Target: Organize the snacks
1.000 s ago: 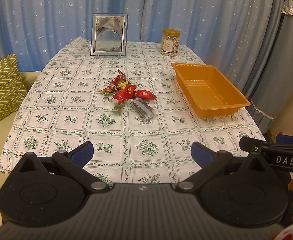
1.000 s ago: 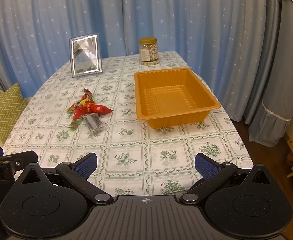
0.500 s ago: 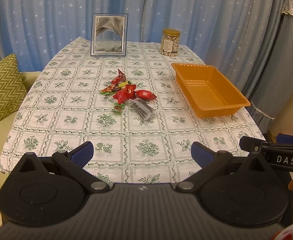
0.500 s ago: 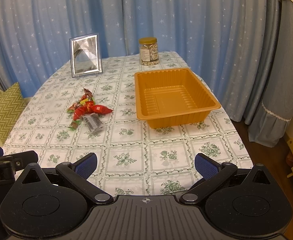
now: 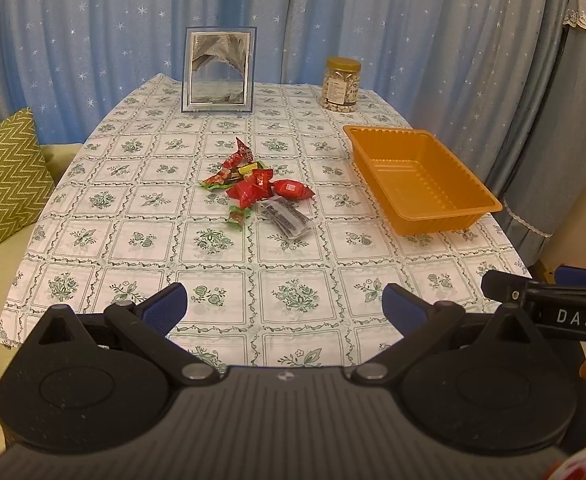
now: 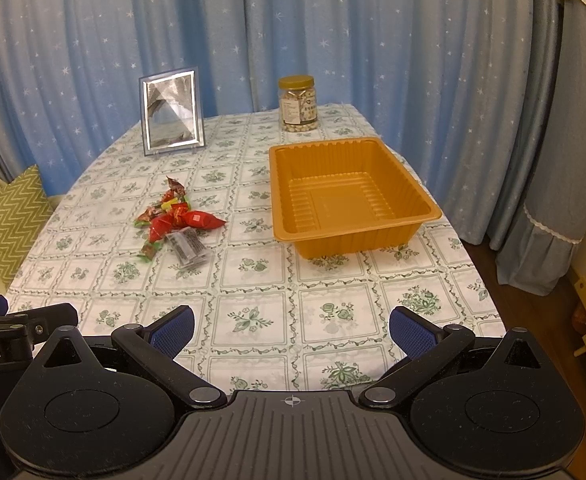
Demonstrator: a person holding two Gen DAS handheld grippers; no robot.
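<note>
A: Blue starry curtains behind; floral-cloth worktop (image 5: 221,272) carries snack pile (image 5: 259,190) mid-left, mostly red wrappers, one clear sachet (image 5: 287,220) with dark contents.

B: Count?

A: One orange tray (image 6: 429,210), one jar (image 5: 341,84), one frame (image 5: 217,70). Wrappers overlap, count unclear.

B: Fingers?

A: Left gripper (image 5: 285,308) and right gripper (image 6: 291,328) both spread, holding nothing, over near edge.
</note>
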